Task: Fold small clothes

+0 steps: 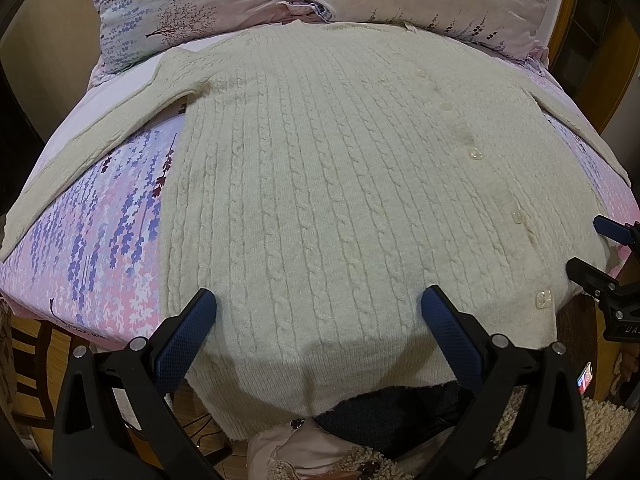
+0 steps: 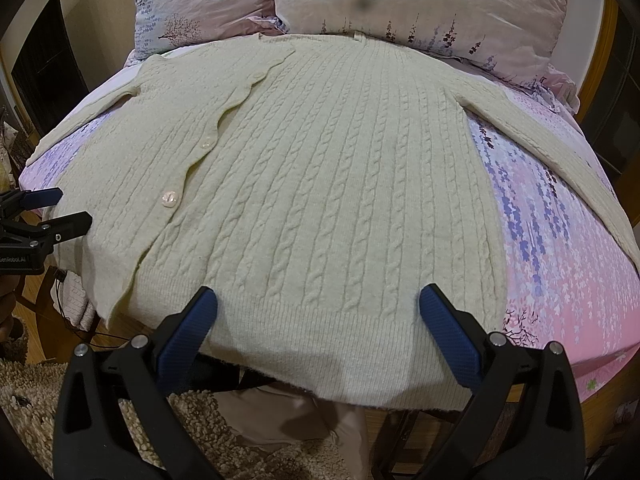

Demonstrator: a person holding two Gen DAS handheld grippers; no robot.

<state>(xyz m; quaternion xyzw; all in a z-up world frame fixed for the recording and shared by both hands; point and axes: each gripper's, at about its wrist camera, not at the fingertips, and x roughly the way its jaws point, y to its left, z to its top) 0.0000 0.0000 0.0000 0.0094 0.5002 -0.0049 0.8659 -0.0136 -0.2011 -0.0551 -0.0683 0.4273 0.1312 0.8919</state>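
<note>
A cream cable-knit cardigan [image 1: 340, 168] lies flat and buttoned on the bed, sleeves spread out to both sides, hem hanging over the near edge. It also shows in the right wrist view [image 2: 328, 184]. My left gripper [image 1: 318, 304] is open, its blue-padded fingers [image 1: 188, 332] hovering over the hem's left half. My right gripper [image 2: 318, 304] is open over the hem's right half, fingers [image 2: 448, 336] apart and empty. Each gripper shows at the edge of the other's view: the right one [image 1: 600, 252], the left one [image 2: 52, 210].
The bed has a pink and purple floral sheet [image 1: 100, 248] [image 2: 560, 248]. Two floral pillows [image 1: 192, 4] [image 2: 420, 4] lie at the head, touching the cardigan's collar. A shaggy beige rug [image 2: 36, 392] and wooden floor lie below the near edge.
</note>
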